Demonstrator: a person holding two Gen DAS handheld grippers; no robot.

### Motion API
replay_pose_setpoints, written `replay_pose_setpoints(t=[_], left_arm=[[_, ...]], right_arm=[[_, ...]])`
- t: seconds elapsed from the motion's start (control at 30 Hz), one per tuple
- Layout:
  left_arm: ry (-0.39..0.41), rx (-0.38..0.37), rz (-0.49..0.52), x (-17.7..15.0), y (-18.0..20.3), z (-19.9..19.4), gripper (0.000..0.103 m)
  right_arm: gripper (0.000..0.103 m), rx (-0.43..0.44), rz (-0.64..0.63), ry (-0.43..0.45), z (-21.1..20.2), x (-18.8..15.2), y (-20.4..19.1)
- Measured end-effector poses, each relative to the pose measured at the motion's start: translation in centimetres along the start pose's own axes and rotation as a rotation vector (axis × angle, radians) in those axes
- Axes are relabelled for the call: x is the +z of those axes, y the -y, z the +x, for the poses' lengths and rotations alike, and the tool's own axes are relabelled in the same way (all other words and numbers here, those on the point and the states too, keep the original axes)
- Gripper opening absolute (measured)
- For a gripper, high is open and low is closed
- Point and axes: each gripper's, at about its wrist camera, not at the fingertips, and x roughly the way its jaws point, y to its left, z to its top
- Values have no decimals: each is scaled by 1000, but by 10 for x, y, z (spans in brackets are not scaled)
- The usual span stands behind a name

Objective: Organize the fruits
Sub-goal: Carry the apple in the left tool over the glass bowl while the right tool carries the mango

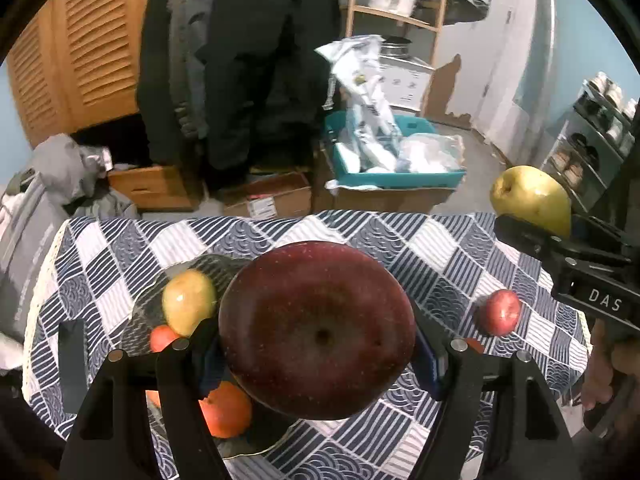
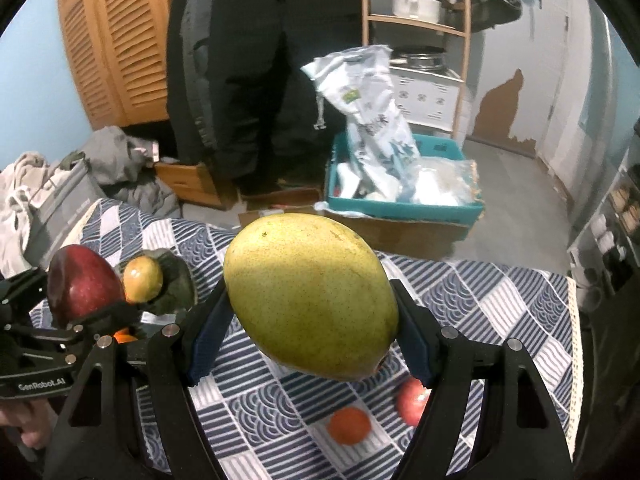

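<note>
My left gripper (image 1: 316,340) is shut on a big dark red apple (image 1: 316,312), held above the table's front. Below and to its left lies a glass dish (image 1: 200,260) holding a yellow-green fruit (image 1: 188,300) and two oranges (image 1: 226,410). A small red apple (image 1: 500,312) lies on the cloth to the right. My right gripper (image 2: 312,300) is shut on a large yellow-green mango (image 2: 308,280), in the air over the cloth. Under it lie an orange (image 2: 350,426) and the small red apple (image 2: 412,402). The left gripper with its apple (image 2: 82,284) shows at the left, beside the dish (image 2: 180,280).
The table wears a blue and white patterned cloth (image 1: 440,248) whose far edge drops to the floor. Beyond stand a person in dark clothes (image 1: 248,80), cardboard boxes (image 1: 272,200), a teal crate with bags (image 1: 400,178) and a wooden shelf (image 1: 400,12). A grey bag (image 1: 32,232) sits left.
</note>
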Motion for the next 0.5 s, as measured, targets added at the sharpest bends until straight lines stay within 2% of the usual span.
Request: replay_pose_setpoints(t=[0.5], left_arm=[[-72, 82, -104, -21, -68, 26, 77]], right_arm=[[76, 103, -67, -84, 58, 9, -68]])
